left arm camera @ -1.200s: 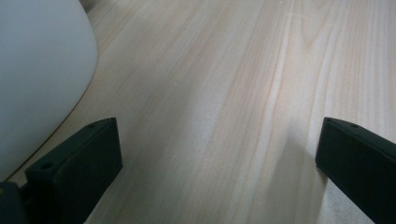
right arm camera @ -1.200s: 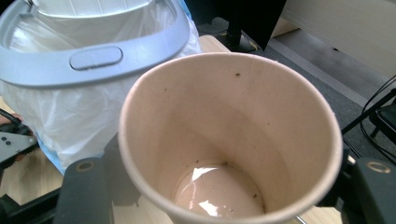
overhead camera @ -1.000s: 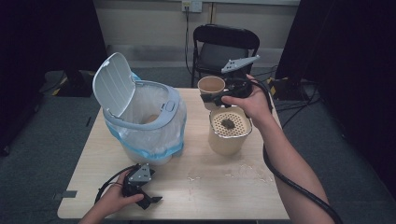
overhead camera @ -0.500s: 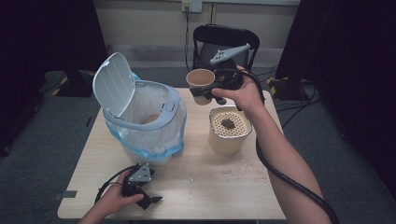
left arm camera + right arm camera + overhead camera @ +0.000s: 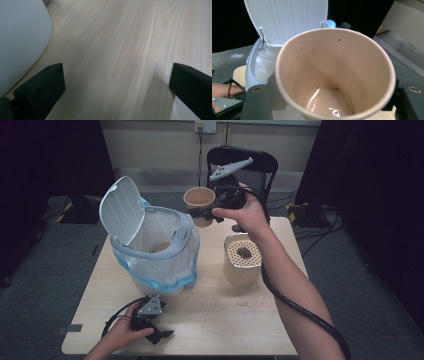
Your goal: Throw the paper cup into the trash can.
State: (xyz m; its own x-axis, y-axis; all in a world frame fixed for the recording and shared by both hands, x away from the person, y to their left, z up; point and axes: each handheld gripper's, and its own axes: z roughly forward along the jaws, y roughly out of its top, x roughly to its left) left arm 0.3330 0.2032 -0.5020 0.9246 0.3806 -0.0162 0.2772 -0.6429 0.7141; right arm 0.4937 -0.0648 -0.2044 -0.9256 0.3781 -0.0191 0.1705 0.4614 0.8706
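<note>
My right gripper [image 5: 205, 213] is shut on a brown paper cup [image 5: 199, 201] and holds it in the air above the table's far side, next to the bin. The paper cup [image 5: 334, 75] is upright, with a little brown liquid and specks at its bottom. A white lidded bin [image 5: 150, 245] with a clear bag liner stands at the table's left, its lid [image 5: 121, 210] flipped up; the lid [image 5: 287, 20] rises behind the cup. My left gripper [image 5: 160, 334] rests on the table near the front edge, open, with bare wood between its jaws [image 5: 117, 82].
A beige container [image 5: 242, 260] with a perforated top and a dark clump on it stands right of the bin. Crumbs lie on the wooden table [image 5: 240, 325] in front of it. A black chair [image 5: 250, 162] stands behind the table. The bin's white wall [image 5: 20, 37] is close to the left gripper.
My right gripper has lifted the paper cup off the table and carried it left toward the bin. The left gripper has stayed put.
</note>
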